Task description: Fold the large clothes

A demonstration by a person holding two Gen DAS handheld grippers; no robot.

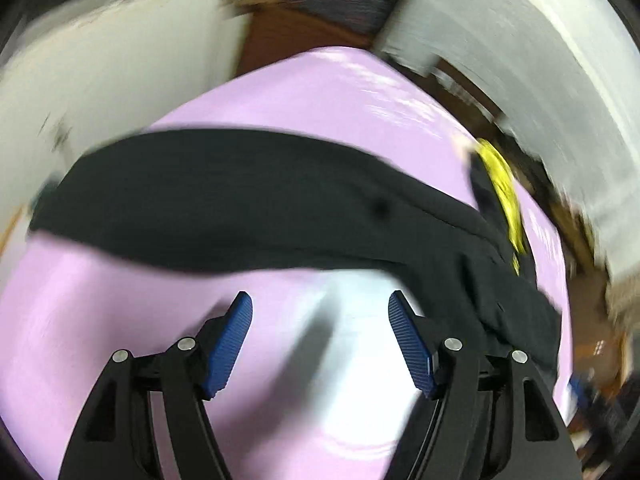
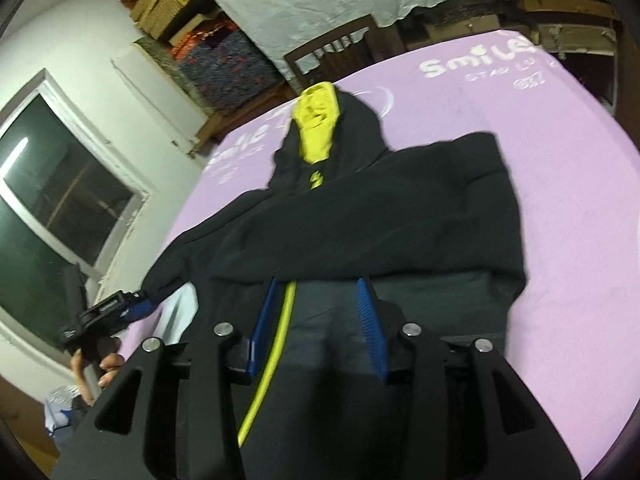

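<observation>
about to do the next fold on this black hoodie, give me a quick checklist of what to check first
1. Left gripper free of cloth: ok, jaws open over the bare purple mat.
2. Right gripper released: ok, jaws apart above the black hoodie, pads not pinching it.
3. Sleeves folded in: ok, both lie across the body.
4. Hood flat: not ok, it sticks out past the top, yellow lining showing.
5. Hoodie fully on the mat: cannot tell, the near hem is hidden behind the right gripper.
6. Left view sharp enough to aim: not ok, blurred.
</observation>
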